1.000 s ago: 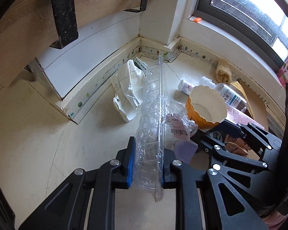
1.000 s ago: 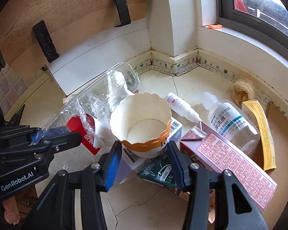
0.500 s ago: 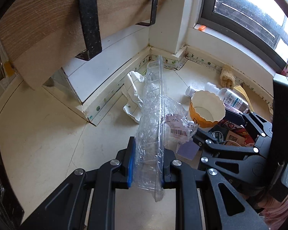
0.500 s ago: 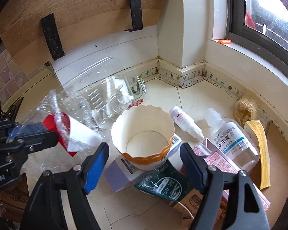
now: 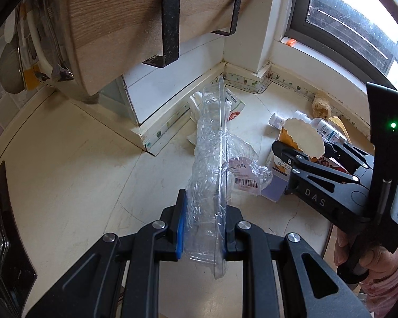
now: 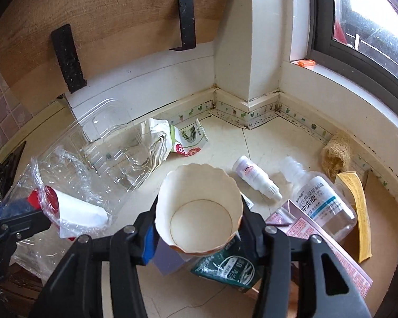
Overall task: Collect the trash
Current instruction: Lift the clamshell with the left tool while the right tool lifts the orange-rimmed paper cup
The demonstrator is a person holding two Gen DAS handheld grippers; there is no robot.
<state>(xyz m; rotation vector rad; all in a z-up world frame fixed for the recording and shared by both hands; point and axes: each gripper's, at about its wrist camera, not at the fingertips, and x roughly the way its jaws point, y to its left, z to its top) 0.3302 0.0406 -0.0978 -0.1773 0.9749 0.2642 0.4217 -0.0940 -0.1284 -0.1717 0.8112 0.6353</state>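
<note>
Claws on both sides grip litter above the cream bench (image 6: 265, 143): left claw (image 5: 203, 228) clamps a crumpled clear plastic tray (image 5: 212, 164), right claw (image 6: 199, 234) pinches a scalloped white paper cup (image 6: 199, 209). Next move, likely: carry both to a bin, unseen here.

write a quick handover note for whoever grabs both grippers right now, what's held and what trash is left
Left gripper: shut on the clear plastic container, held on edge above the counter.
Right gripper: its fingers flank the paper cup; looks gripped.
Done: nothing visibly binned; no bin in view.
Left on the counter: crumpled paper wrapper, small dropper bottle, rinse solution bottle, pink box, green packet, yellow strip.
</note>
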